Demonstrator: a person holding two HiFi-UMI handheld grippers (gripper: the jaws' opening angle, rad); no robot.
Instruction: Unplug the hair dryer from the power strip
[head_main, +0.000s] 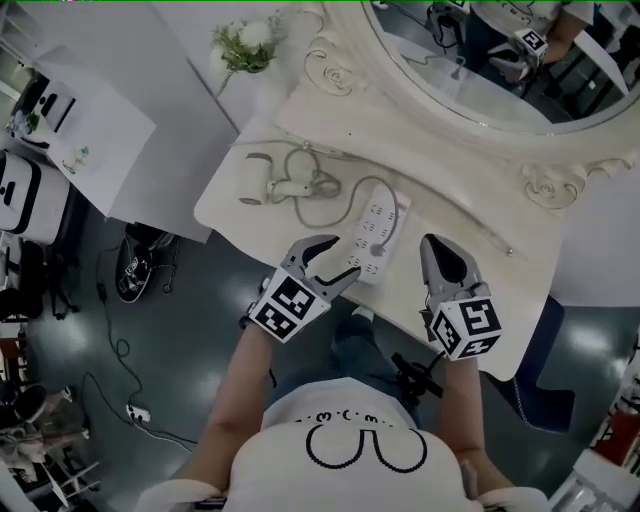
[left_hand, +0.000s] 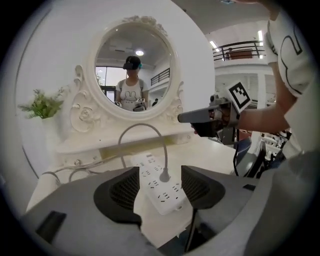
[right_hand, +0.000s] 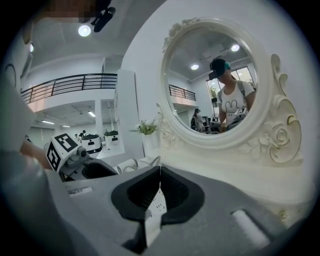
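A white power strip (head_main: 377, 228) lies on the white vanity table (head_main: 480, 300), with a grey plug (left_hand: 164, 176) in a socket near its front end. The grey cord (head_main: 330, 205) loops left to the white hair dryer (head_main: 272, 185), which lies on its side. My left gripper (head_main: 337, 264) is open at the strip's near end. In the left gripper view (left_hand: 160, 186) the strip (left_hand: 159, 197) and plug sit in the gap, and the pads touch neither. My right gripper (head_main: 440, 256) hovers shut and empty to the right of the strip. Its jaws (right_hand: 159, 192) meet.
An ornate oval mirror (head_main: 470, 120) stands at the back of the table, with a small green plant (head_main: 245, 42) to its left. The table's front edge is just under both grippers. Below it is dark floor with a trailing cable (head_main: 115, 350).
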